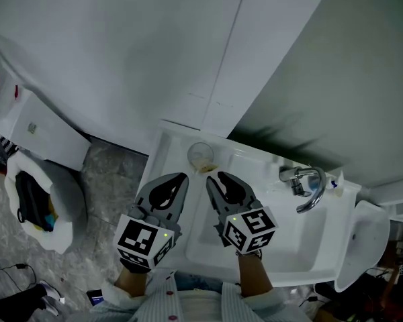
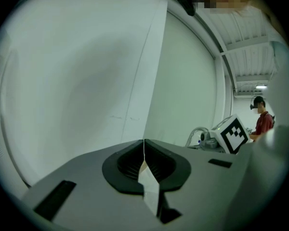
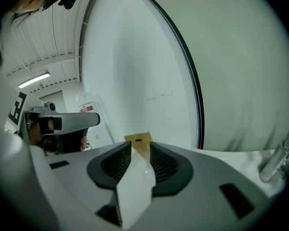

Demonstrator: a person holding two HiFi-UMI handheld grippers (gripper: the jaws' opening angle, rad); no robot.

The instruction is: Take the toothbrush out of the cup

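Note:
A clear cup [image 1: 201, 155] stands on the back left corner of the white sink [image 1: 302, 247], close to the wall. I cannot make out a toothbrush in it; only a yellowish tint shows at its bottom. My left gripper [image 1: 182, 178] hovers over the sink's left rim, just short of the cup and to its left, with its jaws shut and nothing between them [image 2: 144, 144]. Over the basin, my right gripper [image 1: 212, 178] points at the cup from just right of it; its jaws stand a little apart with nothing gripped [image 3: 138, 146]. Neither gripper view shows the cup.
A chrome faucet [image 1: 307, 183] sits at the sink's back right. Left of the sink stand a white bin with a dark bag [image 1: 37, 203] and a white box [image 1: 43, 129]. Grey wall panels rise right behind the sink. A white fixture [image 1: 366, 240] is at the right.

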